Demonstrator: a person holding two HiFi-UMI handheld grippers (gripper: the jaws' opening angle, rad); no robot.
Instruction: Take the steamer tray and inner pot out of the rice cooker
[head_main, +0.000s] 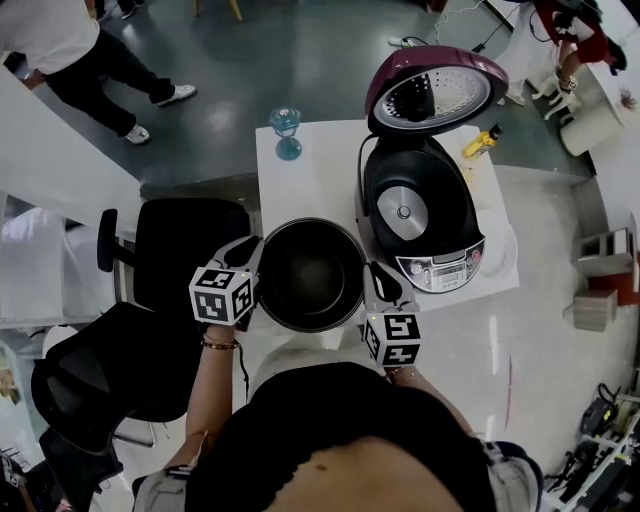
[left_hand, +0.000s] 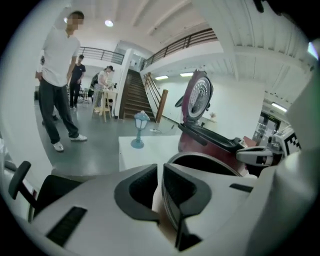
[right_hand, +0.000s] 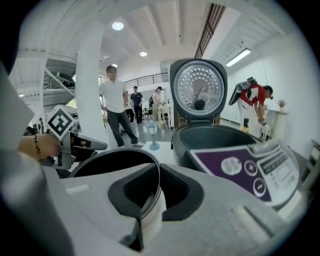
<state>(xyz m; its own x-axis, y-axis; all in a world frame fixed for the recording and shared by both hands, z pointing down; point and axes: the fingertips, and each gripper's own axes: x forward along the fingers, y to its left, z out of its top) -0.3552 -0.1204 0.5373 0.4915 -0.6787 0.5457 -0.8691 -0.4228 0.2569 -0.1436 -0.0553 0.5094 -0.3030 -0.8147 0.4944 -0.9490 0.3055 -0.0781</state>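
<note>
Now | inner pot (head_main: 312, 275) upright, mouth up | left gripper (head_main: 256, 263), right gripper (head_main: 373, 286): fingers clamped on opposite rim edges

Inner pot (head_main: 312, 275) rim edges hidden under left gripper (head_main: 258, 272) and right gripper (head_main: 372, 285) (where jaws clamp). Cooker panel (head_main: 441, 268) print too small to read.

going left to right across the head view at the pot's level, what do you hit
black chair → left gripper, shut on the pot's rim → inner pot → right gripper, shut on the opposite rim
</note>
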